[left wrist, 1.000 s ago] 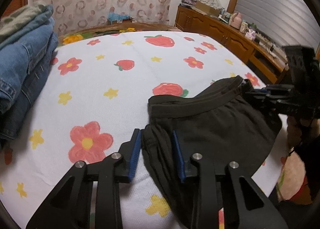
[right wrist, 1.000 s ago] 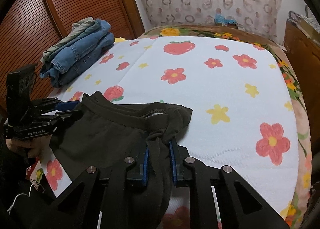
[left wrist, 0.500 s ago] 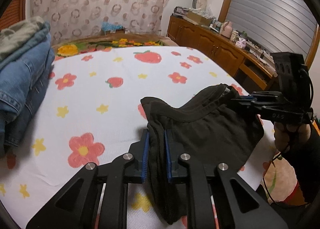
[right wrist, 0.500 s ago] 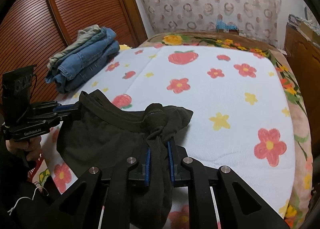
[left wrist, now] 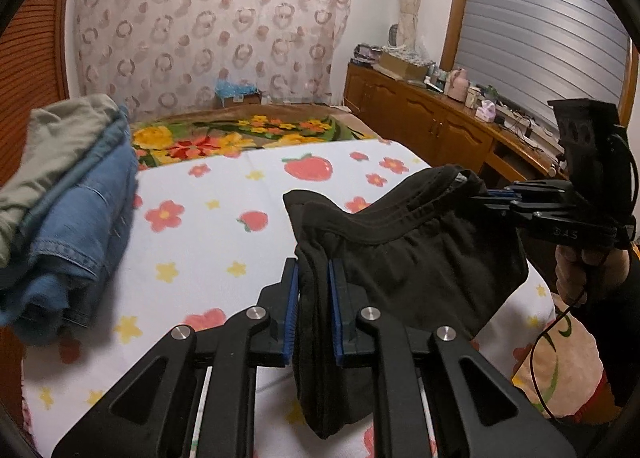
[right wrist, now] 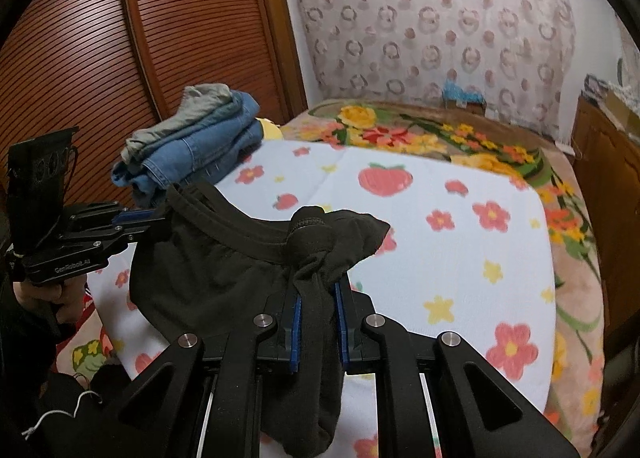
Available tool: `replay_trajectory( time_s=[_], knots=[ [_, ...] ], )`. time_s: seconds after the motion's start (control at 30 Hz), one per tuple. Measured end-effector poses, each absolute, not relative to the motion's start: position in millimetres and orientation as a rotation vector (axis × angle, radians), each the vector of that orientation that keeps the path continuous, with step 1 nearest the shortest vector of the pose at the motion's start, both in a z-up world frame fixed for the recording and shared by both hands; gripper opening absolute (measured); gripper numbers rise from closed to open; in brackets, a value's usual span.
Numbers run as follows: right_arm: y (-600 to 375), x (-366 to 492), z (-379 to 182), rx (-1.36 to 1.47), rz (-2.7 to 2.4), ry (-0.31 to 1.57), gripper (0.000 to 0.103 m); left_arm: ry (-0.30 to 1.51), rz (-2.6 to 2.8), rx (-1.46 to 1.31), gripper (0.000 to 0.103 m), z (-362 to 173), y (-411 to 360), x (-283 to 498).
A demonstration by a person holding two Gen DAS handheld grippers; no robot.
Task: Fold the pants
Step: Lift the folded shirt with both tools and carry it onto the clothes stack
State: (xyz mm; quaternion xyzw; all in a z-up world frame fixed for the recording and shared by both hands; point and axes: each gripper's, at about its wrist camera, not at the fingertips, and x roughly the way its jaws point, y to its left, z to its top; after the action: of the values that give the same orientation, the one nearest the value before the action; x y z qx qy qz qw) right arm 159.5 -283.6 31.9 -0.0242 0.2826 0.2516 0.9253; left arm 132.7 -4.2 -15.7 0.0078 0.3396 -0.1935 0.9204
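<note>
The black pants (left wrist: 408,258) hang in the air above the bed, stretched by the waistband between both grippers. My left gripper (left wrist: 313,282) is shut on one end of the waistband, with cloth bunched between its blue pads. My right gripper (right wrist: 317,298) is shut on the other end; it also shows in the left wrist view (left wrist: 492,193). The pants (right wrist: 224,258) sag between the two holds, and the legs drop below both views. The left gripper shows in the right wrist view (right wrist: 148,217).
A stack of folded jeans and a grey-green garment (left wrist: 68,193) lies at the bed's left side, also in the right wrist view (right wrist: 196,137). The white flower-and-strawberry sheet (left wrist: 224,225) covers the bed. A wooden sideboard (left wrist: 436,129) stands to the right, a slatted wardrobe (right wrist: 100,57) to the left.
My left gripper has closed on the waistband. Both grippers have risen, lifting the pants off the sheet into the air.
</note>
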Motion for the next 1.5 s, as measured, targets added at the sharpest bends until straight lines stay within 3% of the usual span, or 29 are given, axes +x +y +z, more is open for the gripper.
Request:
replay_trajectory(
  time_s=[0.77, 1.5],
  knots=[
    [-209.4, 194.8, 92.0, -0.157, 0.675, 0.421, 0.013, 0.532, -0.184, 0.04, 0.015, 60.9, 77.5, 123.4],
    [-138.3, 289.9, 133.9, -0.27, 0.744, 0.328, 0.013, 0.408, -0.03, -0.044, 0.015, 75.5, 148.4, 158.4]
  ],
)
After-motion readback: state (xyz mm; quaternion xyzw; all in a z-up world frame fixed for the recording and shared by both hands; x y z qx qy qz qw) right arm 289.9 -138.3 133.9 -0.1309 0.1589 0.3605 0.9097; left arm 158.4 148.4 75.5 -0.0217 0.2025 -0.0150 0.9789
